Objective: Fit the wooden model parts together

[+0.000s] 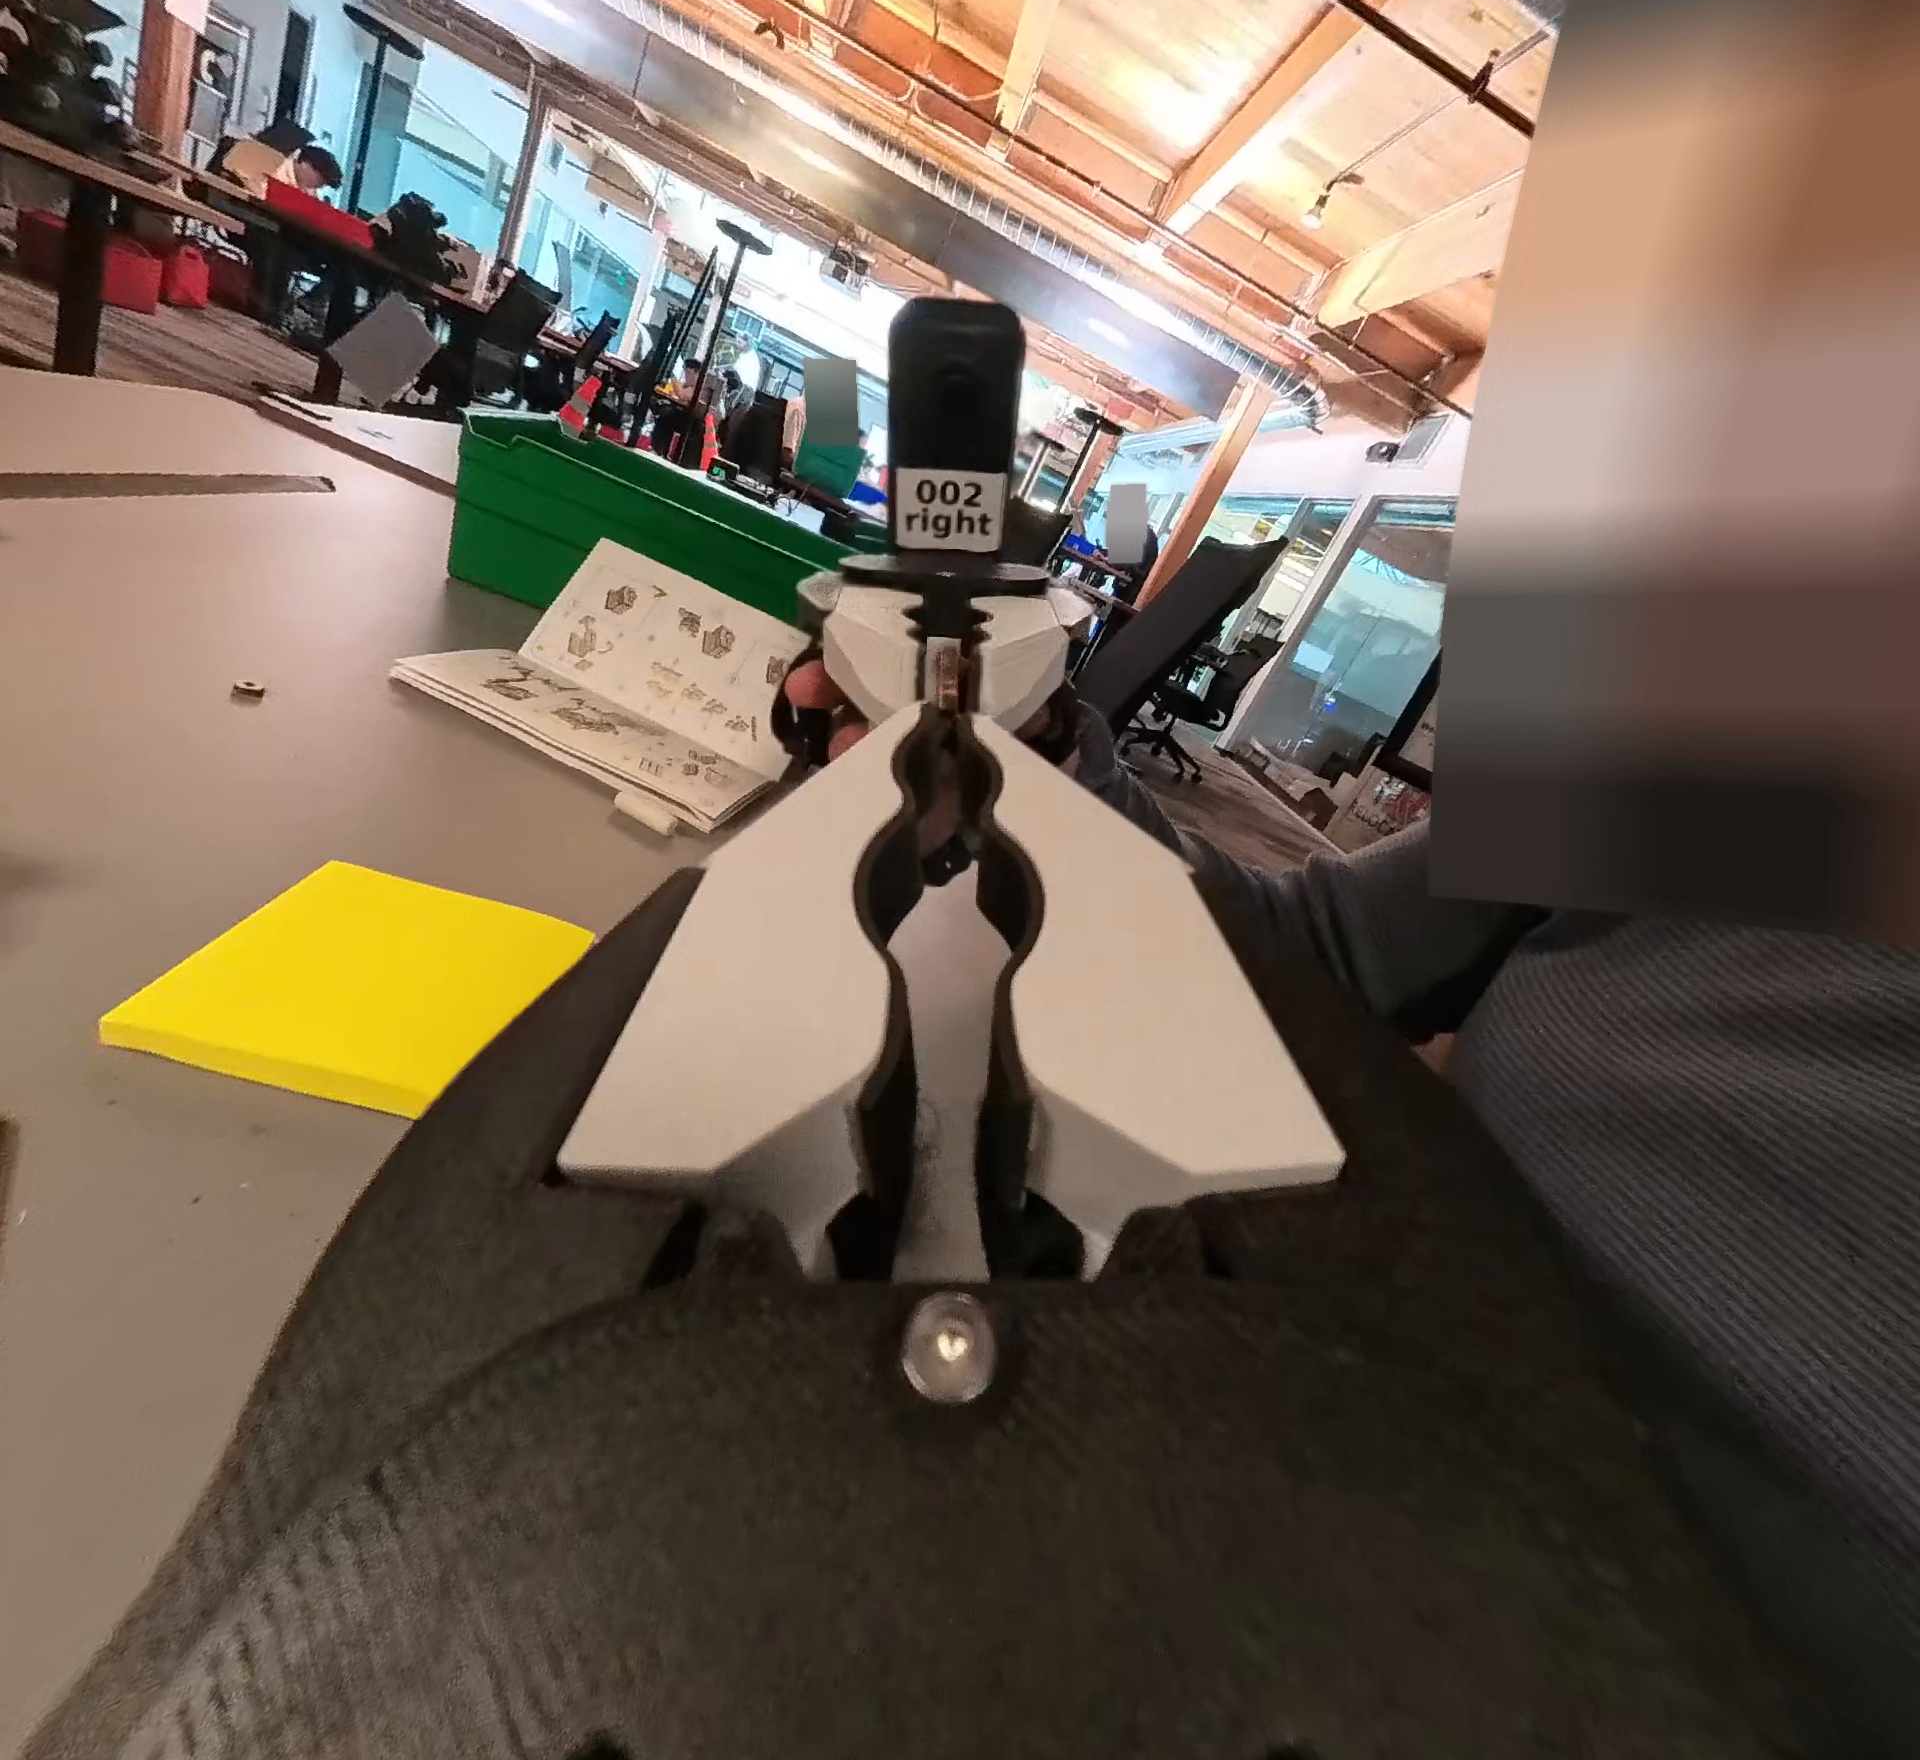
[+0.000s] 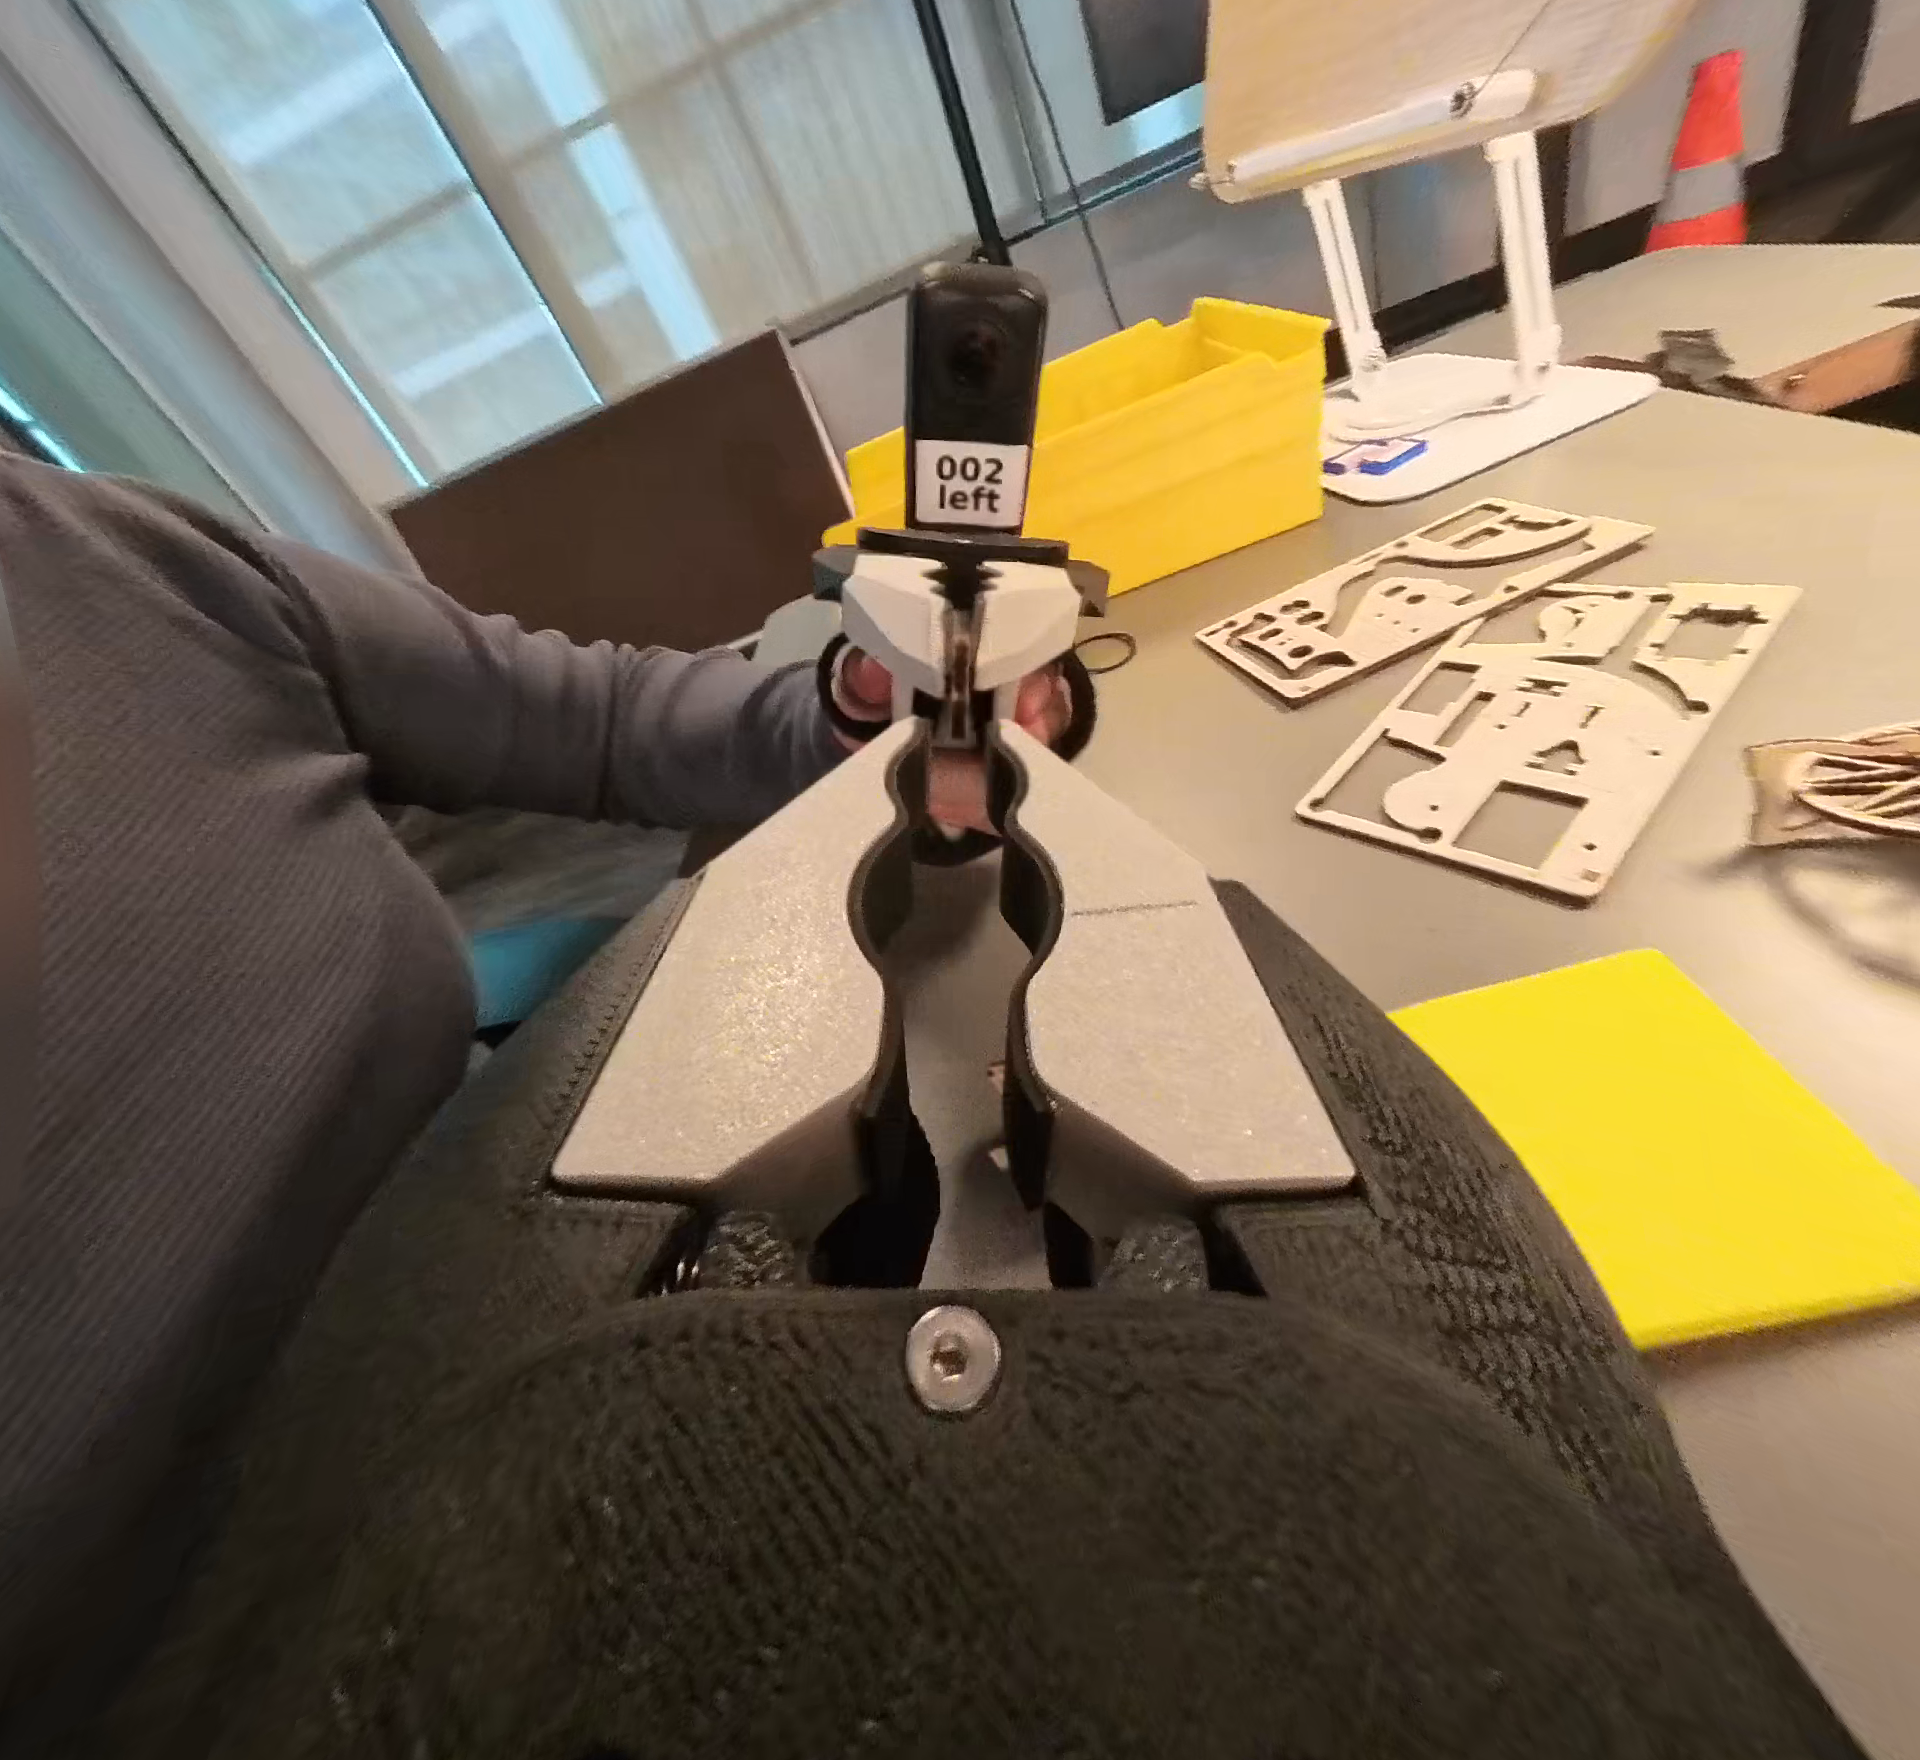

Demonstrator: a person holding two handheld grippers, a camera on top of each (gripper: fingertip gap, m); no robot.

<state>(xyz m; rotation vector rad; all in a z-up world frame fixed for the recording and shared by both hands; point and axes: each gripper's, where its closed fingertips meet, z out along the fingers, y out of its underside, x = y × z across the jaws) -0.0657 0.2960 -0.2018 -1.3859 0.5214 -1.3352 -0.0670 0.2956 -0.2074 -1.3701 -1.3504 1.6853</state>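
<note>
While you hold both tools tip to tip above the table, your left gripper [image 1: 943, 723] and right gripper [image 2: 951, 734] each pinch one end of a small wooden part [image 1: 945, 680] between closed fingers. The wooden sheets [image 2: 1507, 671] lie on the table to your right gripper's right, beyond the yellow pad [image 2: 1683, 1139].

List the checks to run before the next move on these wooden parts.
1. Left gripper shut on the wooden part: ok.
2. Right gripper shut on it too: ok.
3. Both grippers meet tip to tip, in line: ok.
4. Joint fully seated: cannot tell, the tips hide it.
5. Instruction booklet lies open on the table: ok.
6. Cut-out sheets lie clear of both grippers: ok.
</note>
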